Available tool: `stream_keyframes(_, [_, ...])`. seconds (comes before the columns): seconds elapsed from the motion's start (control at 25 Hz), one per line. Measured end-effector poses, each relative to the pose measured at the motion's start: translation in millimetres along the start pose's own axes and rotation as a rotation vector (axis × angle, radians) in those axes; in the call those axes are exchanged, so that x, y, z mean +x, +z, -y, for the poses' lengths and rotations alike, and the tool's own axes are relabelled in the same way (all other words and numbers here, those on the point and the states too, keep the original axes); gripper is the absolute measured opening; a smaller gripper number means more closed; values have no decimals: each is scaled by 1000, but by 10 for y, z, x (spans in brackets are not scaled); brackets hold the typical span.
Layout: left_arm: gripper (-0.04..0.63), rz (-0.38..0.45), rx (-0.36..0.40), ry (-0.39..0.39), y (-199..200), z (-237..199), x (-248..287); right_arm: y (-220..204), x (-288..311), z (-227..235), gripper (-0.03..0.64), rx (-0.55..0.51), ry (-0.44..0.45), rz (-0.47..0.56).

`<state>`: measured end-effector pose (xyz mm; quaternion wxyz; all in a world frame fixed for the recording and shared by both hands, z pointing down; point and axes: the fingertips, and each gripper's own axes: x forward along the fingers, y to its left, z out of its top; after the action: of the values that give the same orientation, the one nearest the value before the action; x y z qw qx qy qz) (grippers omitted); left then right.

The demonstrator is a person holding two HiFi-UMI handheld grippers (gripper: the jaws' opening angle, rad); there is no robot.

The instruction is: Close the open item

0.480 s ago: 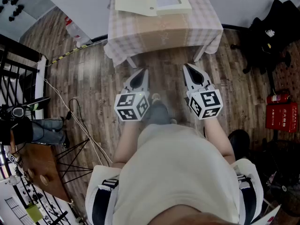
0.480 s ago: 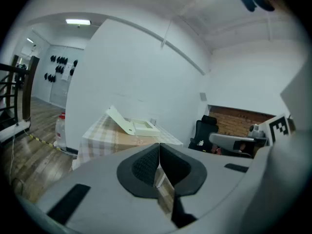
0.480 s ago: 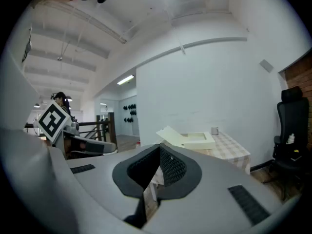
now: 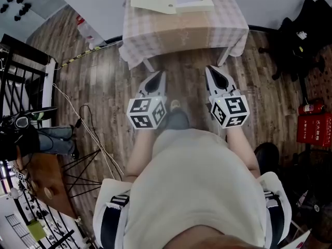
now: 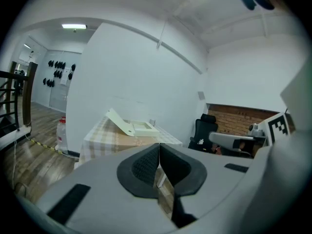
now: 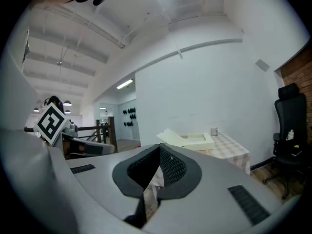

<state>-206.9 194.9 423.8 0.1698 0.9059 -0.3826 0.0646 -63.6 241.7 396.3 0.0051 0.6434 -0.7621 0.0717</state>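
Red fire-extinguisher box (image 4: 315, 129), black office chair (image 6: 290, 130), checked-cloth table (image 4: 181, 35) on wooden floor (image 4: 101, 84).

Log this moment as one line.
box: lid open, on table | left tool: shut, empty | right tool: shut, empty

The left gripper (image 4: 158, 77) and right gripper (image 4: 212, 72) are cased in pale grey shells, and the jaws are lined with black ribbed pads (image 5: 146, 165). Each is fitted with a cube (image 4: 147, 113) printed with black-and-white square markers. A cream top (image 4: 199, 191) and grey-blue trousers (image 4: 176, 122) are worn.
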Motion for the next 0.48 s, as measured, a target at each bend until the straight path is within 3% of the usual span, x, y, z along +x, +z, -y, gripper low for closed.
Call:
stream_keyframes(0.16, [8, 12, -7, 2, 32, 30, -10, 29, -3, 32, 0, 69, 12, 26])
stream_keyframes(0.48, [8, 6, -10, 4, 55, -17, 110, 48, 155, 34, 0, 35, 39, 11])
